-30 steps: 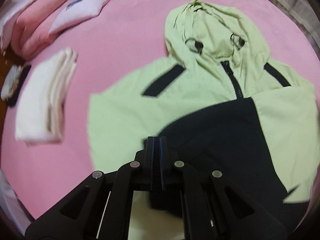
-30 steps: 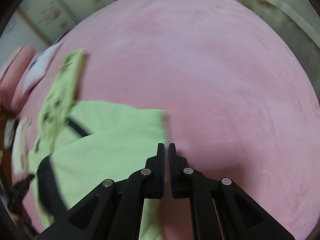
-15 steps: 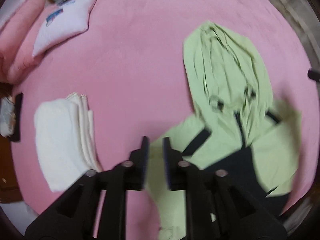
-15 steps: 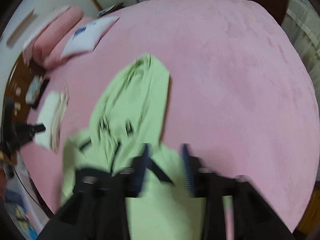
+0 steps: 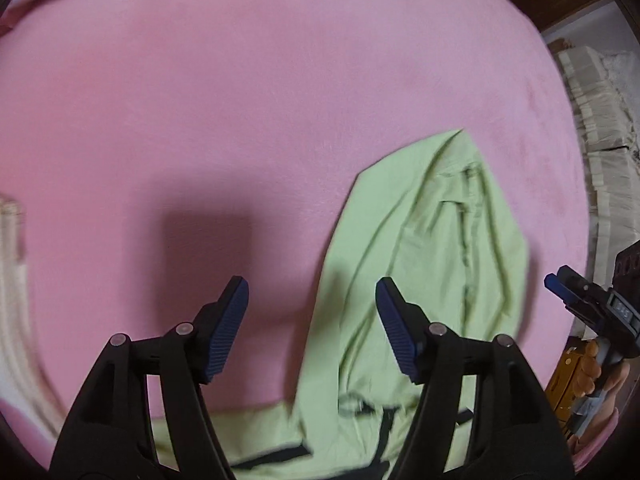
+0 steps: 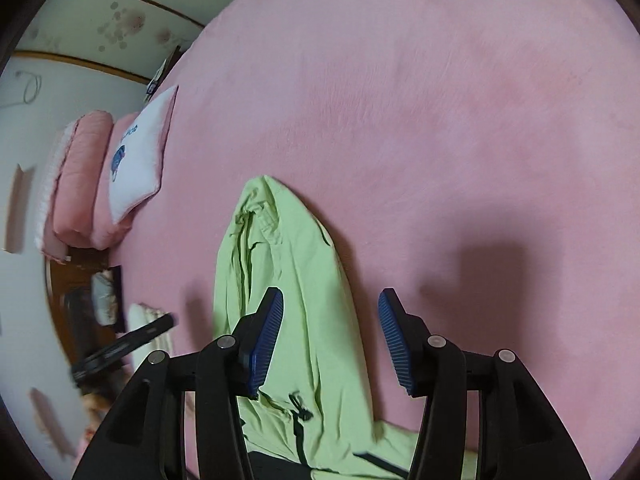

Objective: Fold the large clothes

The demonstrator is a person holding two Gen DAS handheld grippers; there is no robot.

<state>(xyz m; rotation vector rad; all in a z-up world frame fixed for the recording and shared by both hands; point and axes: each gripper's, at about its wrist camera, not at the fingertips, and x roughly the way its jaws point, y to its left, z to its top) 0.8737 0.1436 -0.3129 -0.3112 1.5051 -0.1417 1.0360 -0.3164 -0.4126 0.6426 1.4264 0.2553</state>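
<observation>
Both tongs, left [image 5: 312, 320] and right [image 6: 330, 332], are hanging wide and empty, flanking the jacket hood [image 5: 432, 240] stretched toward the bed's [image 5: 280, 80] middle, seemingly ready to grab it.

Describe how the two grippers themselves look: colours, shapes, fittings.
Both the left gripper and the right gripper are black plastic linkage frames with triangular cut-outs and silver pivot pins. Each has two fingers faced with blue ribbed pads. No cables show.

Left gripper [image 5: 312, 322]: matte black linkage arms, silver pivot screws, ribbed blue pads [image 5: 228, 330].
Right gripper [image 6: 330, 338]: same black frame, silver screws, ribbed blue pads [image 6: 264, 344].
Hand [image 5: 602, 376]: bare skin, pink sleeve cuff beneath.
</observation>
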